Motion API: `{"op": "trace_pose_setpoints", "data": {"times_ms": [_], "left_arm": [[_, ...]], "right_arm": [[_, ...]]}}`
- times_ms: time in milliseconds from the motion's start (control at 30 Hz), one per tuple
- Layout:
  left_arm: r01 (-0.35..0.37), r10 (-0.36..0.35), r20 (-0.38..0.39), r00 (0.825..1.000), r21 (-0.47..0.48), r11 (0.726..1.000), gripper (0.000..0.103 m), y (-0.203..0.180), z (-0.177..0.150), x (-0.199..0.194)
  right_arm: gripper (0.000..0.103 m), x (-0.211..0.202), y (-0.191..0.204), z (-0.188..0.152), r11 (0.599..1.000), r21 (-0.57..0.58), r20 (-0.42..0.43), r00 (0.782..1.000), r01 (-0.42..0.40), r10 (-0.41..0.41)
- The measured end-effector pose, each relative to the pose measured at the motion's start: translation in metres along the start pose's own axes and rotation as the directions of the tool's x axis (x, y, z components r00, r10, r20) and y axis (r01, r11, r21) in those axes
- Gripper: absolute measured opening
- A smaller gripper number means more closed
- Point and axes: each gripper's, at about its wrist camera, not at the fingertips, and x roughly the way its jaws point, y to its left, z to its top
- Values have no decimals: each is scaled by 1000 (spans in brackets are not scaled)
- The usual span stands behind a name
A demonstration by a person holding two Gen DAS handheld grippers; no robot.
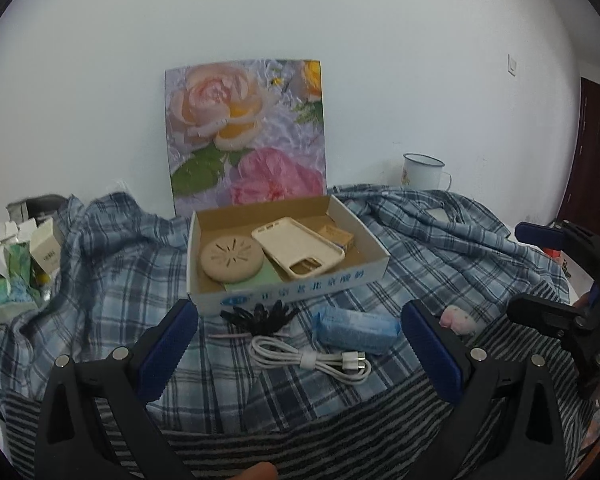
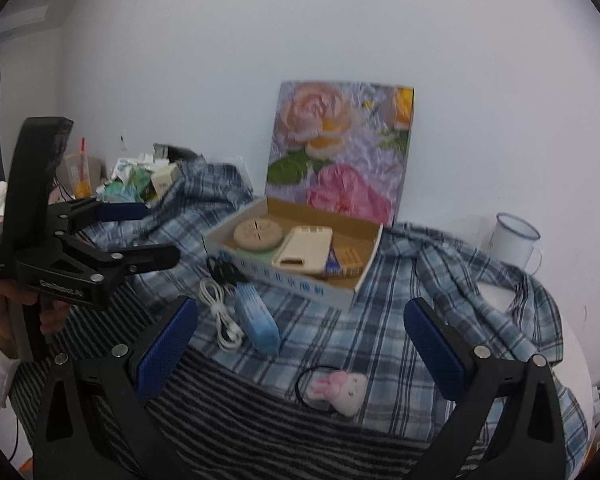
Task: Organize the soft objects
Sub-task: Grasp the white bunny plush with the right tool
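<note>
An open cardboard box [image 1: 373, 236] [image 2: 363, 276] sits on a plaid cloth and holds a round beige disc [image 1: 232, 258], a cream phone case [image 1: 300, 252] and a small yellow box [image 1: 337, 236]. In front of it lie a black hair clip [image 1: 266, 314], a blue tissue pack [image 1: 355, 328] [image 2: 258, 318], a white cable [image 1: 311, 360] [image 2: 220, 312] and a pink bunny plush [image 1: 457, 318] [image 2: 339, 390]. My left gripper [image 1: 300, 344] is open above the cable. My right gripper [image 2: 300, 340] is open above the bunny plush.
A floral picture [image 1: 246, 132] leans on the wall behind the box. A white enamel mug [image 1: 421, 172] [image 2: 513, 240] stands at the back right. Cartons and crumpled packaging [image 1: 16, 264] pile up at the left. A striped cloth [image 1: 339, 440] covers the near edge.
</note>
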Motion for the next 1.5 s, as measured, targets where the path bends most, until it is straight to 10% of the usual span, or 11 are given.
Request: {"op": "trace_pose_setpoints", "data": {"times_ms": [467, 700, 1033, 1500], "left_arm": [[26, -27, -89, 996, -7, 1000, 103, 1, -21, 31], [31, -30, -100, 995, 8, 999, 103, -3, -26, 34], [43, -41, -119, 992, 14, 999, 103, -4, -28, 38], [82, -78, -158, 984, 19, 996, 103, -13, -20, 47]], "right_arm": [[103, 42, -21, -33, 1000, 0, -243, 970, -25, 24], [81, 74, -26, -44, 1000, -7, -384, 923, -26, 21], [31, 83, -34, -53, 1000, 29, -418, 908, -11, 22], [28, 64, -34, -47, 1000, 29, -321, 947, -10, 19]]}}
